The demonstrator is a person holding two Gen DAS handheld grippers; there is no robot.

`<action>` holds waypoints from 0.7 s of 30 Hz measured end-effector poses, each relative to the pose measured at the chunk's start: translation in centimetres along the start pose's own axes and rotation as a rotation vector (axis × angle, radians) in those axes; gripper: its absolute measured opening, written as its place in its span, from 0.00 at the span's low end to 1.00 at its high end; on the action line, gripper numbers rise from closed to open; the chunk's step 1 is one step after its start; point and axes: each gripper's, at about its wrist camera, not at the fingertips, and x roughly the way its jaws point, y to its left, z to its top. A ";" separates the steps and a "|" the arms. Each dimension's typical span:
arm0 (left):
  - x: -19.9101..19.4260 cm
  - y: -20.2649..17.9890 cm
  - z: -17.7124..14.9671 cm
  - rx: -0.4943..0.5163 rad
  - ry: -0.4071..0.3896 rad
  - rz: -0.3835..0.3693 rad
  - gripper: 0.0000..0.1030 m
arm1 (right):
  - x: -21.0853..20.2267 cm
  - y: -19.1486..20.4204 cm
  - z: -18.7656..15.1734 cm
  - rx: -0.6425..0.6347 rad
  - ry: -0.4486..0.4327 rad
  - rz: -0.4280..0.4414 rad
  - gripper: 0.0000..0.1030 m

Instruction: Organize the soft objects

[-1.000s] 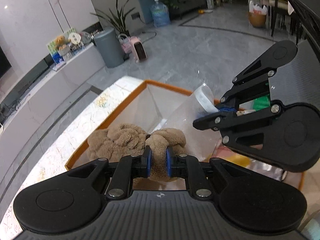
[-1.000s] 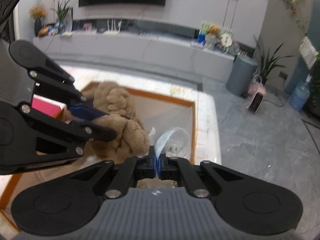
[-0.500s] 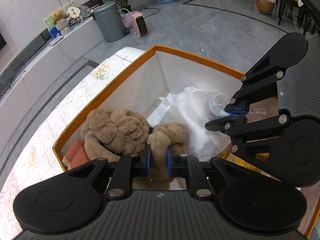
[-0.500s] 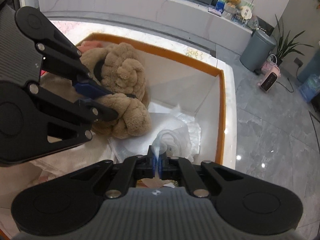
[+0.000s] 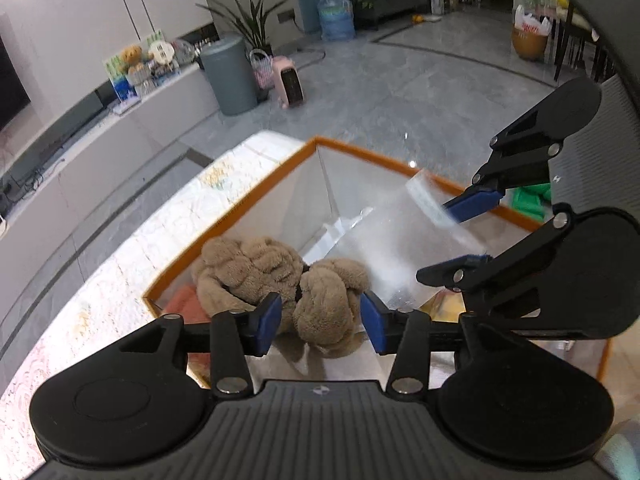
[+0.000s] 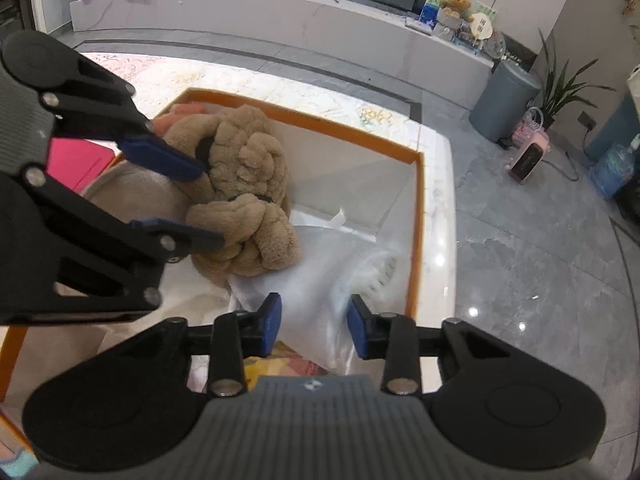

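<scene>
Orange-rimmed box (image 6: pixel 416 216) contains a brown plush toy (image 6: pixel 244 196) and a clear plastic bag (image 6: pixel 320 280) — left gripper (image 5: pixel 320 322) and right gripper (image 6: pixel 314 326) spread, jaws just opened, gripping nothing.

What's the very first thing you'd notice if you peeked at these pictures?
A fluffy tan knotted plush toy sits in an orange-rimmed white box on a marble table. The left gripper has just opened, its blue pads flanking the toy. The right gripper has just opened too, over a crinkly clear plastic bag beside the toy.

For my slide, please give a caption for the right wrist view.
Both tools, left and right, open over an orange-rimmed box holding a brown plush toy and a clear plastic bag.
</scene>
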 end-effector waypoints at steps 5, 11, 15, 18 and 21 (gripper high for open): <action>-3.0 -0.6 0.1 0.011 -0.051 0.009 0.53 | -2.3 0.5 -0.4 -0.001 -0.018 -0.019 0.45; -7.3 -1.3 0.1 0.016 -0.108 0.041 0.53 | -5.8 1.7 -0.8 -0.020 -0.054 -0.038 0.45; -10.3 -2.2 -0.4 0.030 -0.144 0.075 0.53 | -8.5 2.8 -1.1 -0.019 -0.079 -0.038 0.46; -12.7 -2.6 -1.1 0.026 -0.185 0.093 0.53 | -10.7 3.6 -1.4 -0.016 -0.109 -0.041 0.46; -15.2 -2.9 -2.1 0.021 -0.219 0.114 0.53 | -13.0 4.4 -1.8 -0.006 -0.144 -0.034 0.46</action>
